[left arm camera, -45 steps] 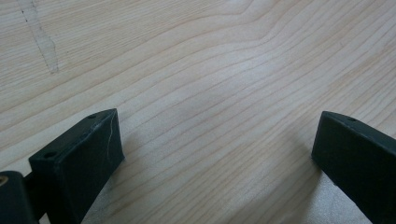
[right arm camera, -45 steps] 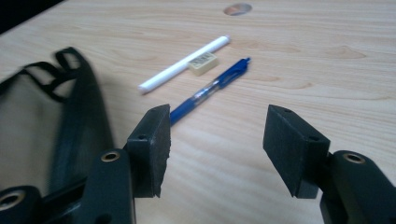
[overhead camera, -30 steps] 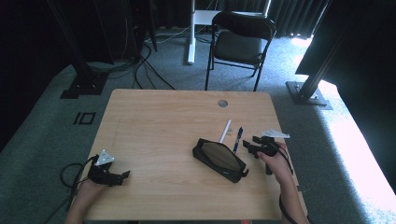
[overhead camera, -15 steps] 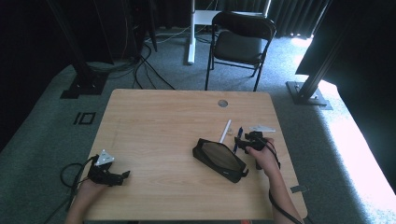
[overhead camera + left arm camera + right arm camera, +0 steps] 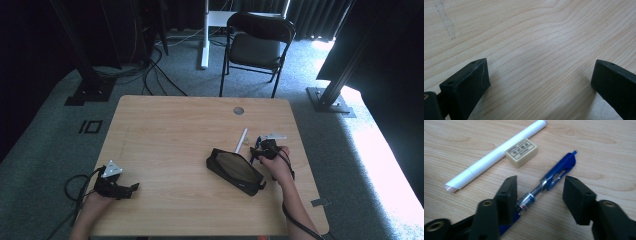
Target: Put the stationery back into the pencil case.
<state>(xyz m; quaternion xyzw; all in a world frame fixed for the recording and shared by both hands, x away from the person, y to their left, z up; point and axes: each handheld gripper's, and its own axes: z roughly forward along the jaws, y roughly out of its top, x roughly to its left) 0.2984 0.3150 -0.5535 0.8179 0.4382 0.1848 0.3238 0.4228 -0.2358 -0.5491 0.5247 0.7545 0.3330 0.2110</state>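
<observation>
Two right gripper [image 5: 539, 196] fingers, apart and just been closing, straddle the blue pen [image 5: 549, 180] untouched.

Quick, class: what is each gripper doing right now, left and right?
Left gripper: open, nothing between its jaws, bare table beneath.
Right gripper: open, jaws just closing around the blue pen, not yet gripping.

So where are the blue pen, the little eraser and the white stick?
blue pen [image 5: 560, 171]: right gripper view, on its blue clip end.
eraser [image 5: 521, 152]: right gripper view, on its printed top face.
white stick [image 5: 486, 161]: right gripper view, mid-barrel.
</observation>
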